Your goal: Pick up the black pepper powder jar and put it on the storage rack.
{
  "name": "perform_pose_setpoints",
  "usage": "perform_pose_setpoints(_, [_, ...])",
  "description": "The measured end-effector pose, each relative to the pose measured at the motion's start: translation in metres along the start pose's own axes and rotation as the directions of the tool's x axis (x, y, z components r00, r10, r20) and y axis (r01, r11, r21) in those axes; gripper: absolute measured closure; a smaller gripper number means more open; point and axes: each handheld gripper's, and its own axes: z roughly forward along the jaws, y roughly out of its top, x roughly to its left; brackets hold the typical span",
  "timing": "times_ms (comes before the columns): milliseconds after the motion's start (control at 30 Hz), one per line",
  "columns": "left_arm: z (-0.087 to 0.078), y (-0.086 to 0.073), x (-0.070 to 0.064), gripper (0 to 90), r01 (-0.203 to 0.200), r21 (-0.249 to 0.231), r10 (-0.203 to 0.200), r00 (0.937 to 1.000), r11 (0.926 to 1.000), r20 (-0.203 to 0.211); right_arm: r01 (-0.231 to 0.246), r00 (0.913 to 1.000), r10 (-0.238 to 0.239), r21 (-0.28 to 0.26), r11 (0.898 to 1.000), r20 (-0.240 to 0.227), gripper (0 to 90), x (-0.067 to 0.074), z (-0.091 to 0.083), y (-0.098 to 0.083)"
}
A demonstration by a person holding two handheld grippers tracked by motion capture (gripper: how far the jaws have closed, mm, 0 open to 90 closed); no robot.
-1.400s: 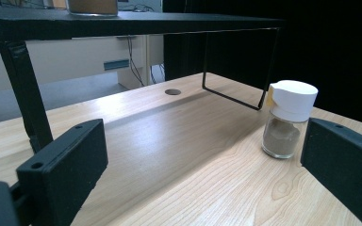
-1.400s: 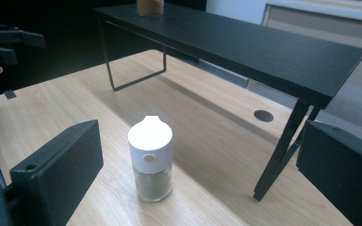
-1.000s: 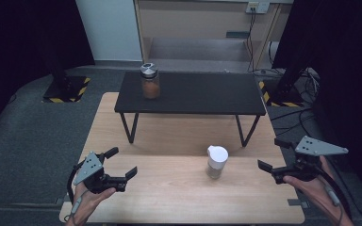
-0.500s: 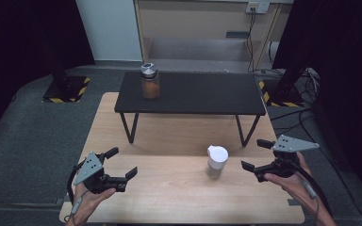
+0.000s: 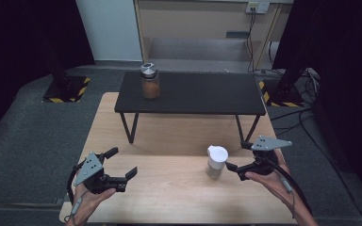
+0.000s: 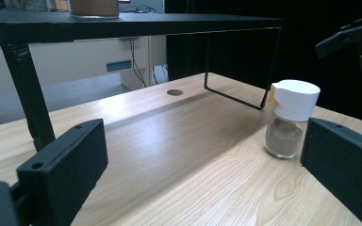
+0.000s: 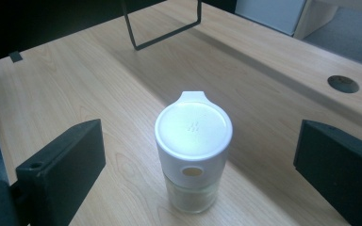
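Light wood desk w/ black shelf at back, white-lidded jar just in front of shelf; right hand-held gripper jaws apart beside jar; left hand-held gripper apart, well off; grey floor

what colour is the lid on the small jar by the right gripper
White lid, clearest in the right gripper view.

Two jars: one white-lidded spice jar, one metal-lidded jar; two claws.
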Motion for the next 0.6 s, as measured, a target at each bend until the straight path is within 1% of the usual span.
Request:
perform_pose_setpoints(67, [0.000,0.000,0.000,0.0,-0.002,0.002,0.002,1.0000,1.0000,0.001,-0.001,1.0000,0.001,0.007,1.000,0.000,3.1,0.000,0.007,0.000])
perform_pose_setpoints(167, [0.000,0.000,0.000,0.0,-0.005,0.004,0.005,1.0000,1.0000,0.002,-0.016,0.9998,0.016,0.018,1.000,-0.008,3.0,-0.001,0.017,-0.001])
perform_pose_setpoints(300, [0.000,0.001,-0.001,0.1,-0.011,0.007,0.011,0.9999,0.9999,0.001,-0.013,0.9998,0.013,0.042,0.999,-0.012,2.9,0.000,0.031,-0.001])
perform_pose_setpoints(467, [0.000,0.001,-0.001,0.1,-0.011,0.006,0.011,0.9999,0.9999,0.000,-0.011,0.9999,0.012,0.062,0.998,-0.009,3.2,0.002,0.047,-0.002])
perform_pose_setpoints(600, [0.000,0.001,-0.001,0.2,-0.012,0.008,0.012,0.9999,0.9999,0.001,-0.019,0.9998,0.018,0.074,0.997,0.008,6.0,0.005,0.058,-0.003])
